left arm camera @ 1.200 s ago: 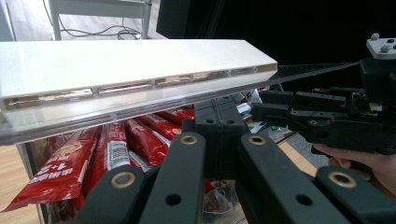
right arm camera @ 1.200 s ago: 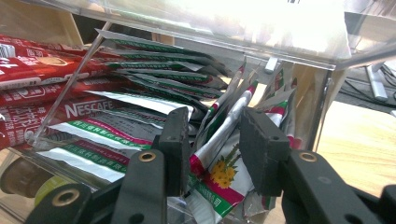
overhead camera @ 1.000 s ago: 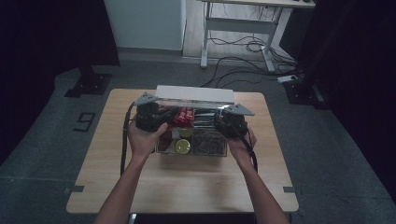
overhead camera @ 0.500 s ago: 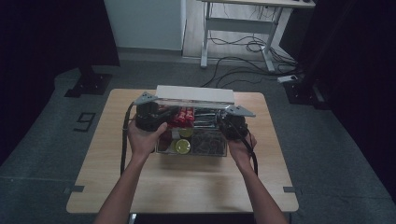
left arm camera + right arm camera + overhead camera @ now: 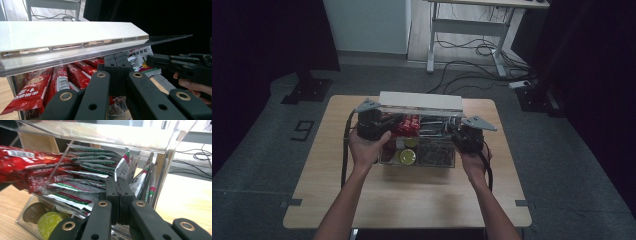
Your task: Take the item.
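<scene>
**Q:** Organizer box [image 5: 448, 161]: where does it lie, and what covers it?

**A:** It is a clear box at the middle of the table [image 5: 412, 200], long axis left to right. Its lid [image 5: 419, 101] is raised along the far side.

**Q:** State of the two tools?

**A:** The left gripper [image 5: 117, 58] is at the box's left end, jaws fully together with nothing seen between them, tips just under the lid. The right gripper [image 5: 119, 181] is at the right end, jaws also together. They appear to pinch the lower edge of a green-and-white sachet [image 5: 122, 168].

**Q:** Which relation governs the next move?

**A:** That sachet stands upright in the right compartment, directly beyond the right tips. The right hand is therefore the nearer, and the likely exit is upward, beneath the lid. Red sachets [image 5: 22, 160] lie to the left, and a yellow-green capsule [image 5: 48, 222] sits at the near wall.
</scene>
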Motion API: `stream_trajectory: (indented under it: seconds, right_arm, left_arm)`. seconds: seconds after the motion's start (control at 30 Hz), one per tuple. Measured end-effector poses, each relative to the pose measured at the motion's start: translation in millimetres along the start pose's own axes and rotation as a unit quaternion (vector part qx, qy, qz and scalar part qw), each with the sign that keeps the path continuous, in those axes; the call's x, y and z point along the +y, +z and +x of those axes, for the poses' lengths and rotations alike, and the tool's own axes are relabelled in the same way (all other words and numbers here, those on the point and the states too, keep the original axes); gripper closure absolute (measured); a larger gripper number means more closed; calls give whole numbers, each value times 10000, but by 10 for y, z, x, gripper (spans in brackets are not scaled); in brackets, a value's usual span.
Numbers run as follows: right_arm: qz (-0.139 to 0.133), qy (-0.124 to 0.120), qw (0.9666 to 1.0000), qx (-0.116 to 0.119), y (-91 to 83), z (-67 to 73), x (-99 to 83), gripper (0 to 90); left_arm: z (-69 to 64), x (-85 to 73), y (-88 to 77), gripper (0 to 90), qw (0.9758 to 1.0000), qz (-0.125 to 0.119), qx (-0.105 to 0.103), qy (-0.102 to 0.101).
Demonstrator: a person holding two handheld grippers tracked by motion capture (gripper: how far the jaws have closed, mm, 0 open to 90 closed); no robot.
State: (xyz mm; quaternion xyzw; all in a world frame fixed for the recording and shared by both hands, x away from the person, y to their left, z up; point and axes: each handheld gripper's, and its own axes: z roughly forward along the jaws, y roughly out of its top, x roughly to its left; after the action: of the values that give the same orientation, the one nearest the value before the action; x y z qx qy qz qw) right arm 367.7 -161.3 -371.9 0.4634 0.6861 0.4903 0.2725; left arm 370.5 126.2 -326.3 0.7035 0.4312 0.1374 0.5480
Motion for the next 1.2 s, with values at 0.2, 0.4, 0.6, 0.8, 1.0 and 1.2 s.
stream_trajectory:
  seconds: [0.2, 0.4, 0.6, 0.8, 1.0, 1.2]
  right_arm:
    - [-149, 45, 9998, 86, -84, -2, 4, 886]
    - [-377, 115, 9991, 142, -219, -15, 12, 886]
    - [-500, 172, 9984, 211, -321, -51, -2, 887]
    - [-624, 267, 9973, 270, -431, -104, -17, 888]
    - [-705, 283, 9966, 314, -522, -134, -31, 888]
    - [-739, 365, 9961, 321, -566, -179, -80, 888]
  left_arm:
    - [5, 3, 2, 900, 10000, -20, 2, -25]
    - [25, 10, 3, 900, 10000, -50, -21, -76]
    - [28, 9, 0, 900, 10000, -46, -13, -80]
    - [32, 10, 1, 900, 9999, -55, -3, -96]
    - [36, 19, 6, 900, 9999, -59, -11, -122]
    - [44, 22, 17, 900, 9999, -51, -18, -133]
